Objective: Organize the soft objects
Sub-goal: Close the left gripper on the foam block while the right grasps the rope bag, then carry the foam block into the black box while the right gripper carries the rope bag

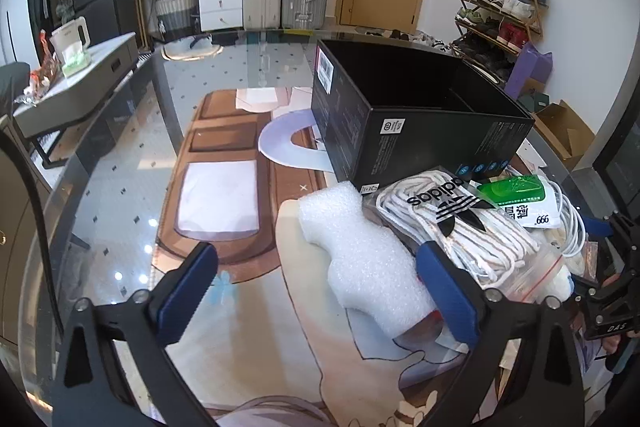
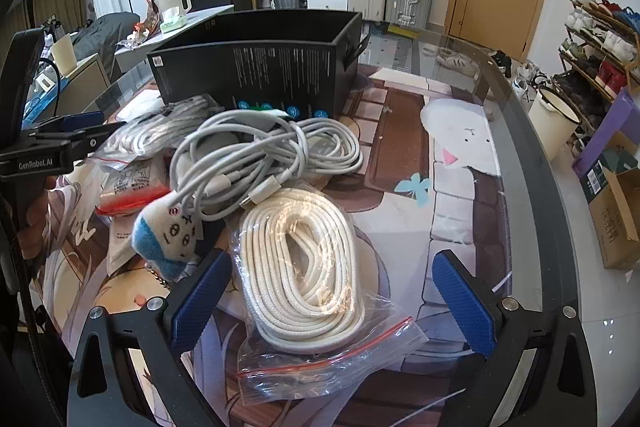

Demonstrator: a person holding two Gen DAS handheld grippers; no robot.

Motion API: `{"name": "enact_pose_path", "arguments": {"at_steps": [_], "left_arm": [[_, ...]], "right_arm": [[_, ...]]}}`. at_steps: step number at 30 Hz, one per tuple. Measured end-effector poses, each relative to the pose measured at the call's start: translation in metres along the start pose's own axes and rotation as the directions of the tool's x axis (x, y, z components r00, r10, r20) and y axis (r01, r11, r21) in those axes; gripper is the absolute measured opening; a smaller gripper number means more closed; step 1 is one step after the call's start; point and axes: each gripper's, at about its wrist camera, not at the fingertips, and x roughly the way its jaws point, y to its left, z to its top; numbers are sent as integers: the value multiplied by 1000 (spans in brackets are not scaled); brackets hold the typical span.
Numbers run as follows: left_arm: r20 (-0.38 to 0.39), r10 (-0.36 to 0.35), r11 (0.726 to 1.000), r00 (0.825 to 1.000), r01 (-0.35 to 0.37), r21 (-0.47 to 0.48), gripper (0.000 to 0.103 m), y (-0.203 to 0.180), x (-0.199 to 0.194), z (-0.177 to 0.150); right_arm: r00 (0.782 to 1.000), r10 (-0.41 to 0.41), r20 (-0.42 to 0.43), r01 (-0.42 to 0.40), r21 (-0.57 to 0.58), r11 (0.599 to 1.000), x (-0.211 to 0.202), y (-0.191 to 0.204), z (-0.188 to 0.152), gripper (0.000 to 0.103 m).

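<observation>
**Right wrist view: both tools wide open over a pile waiting for the box**

Right wrist view shows the right tool (image 2: 332,297) with its blue pads spread well apart, straddling the near end of a bagged cream rope (image 2: 304,267) without touching it. The coil lies flat on the glass table (image 2: 520,155), its long axis running from the tool away toward the black box (image 2: 256,67); the red zip edge of its bag points back at the camera. That lie suits a grip across the coil's short width, which looks to be why the tool is lined up this way.

Just beyond it, a tangle of grey cables (image 2: 264,155) rests against the box front, and a small blue-and-white plush toy (image 2: 168,235) lies just beside the rope's left side.

From the left wrist view, the left tool (image 1: 316,291) is likewise open and holds nothing. A white foam piece (image 1: 360,259) lies between its pads, long axis running from near right to far left, toward the box's corner. Beside it sits a bag of white laces (image 1: 460,223), with a green-topped packet (image 1: 520,195) just beyond.

The box (image 1: 420,115) stands open-topped behind the pile, apparently the collecting place, and nothing soft is visibly inside it.
</observation>
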Motion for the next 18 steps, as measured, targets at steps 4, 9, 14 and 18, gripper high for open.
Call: {"name": "enact_pose_path", "arguments": {"at_steps": [4, 9, 14, 18], "left_arm": [[-23, -20, 1000, 1000, 20, -2, 84, 1, 2, -3], [-34, -43, 999, 998, 44, 13, 66, -1, 3, -5], [-30, -43, 999, 999, 44, 28, 40, -4, 0, -9], [-27, -47, 998, 999, 48, 34, 38, -5, -3, -12]], "right_arm": [[1000, 17, -17, -17, -3, 1000, 3, 0, 1, 102], [999, 35, -27, -36, -14, 999, 6, 1, 2, 99], [999, 45, -20, -46, -24, 999, 5, 1, 2, 92], [999, 52, -5, -52, -31, 998, -2, 2, -2, 70]]}}
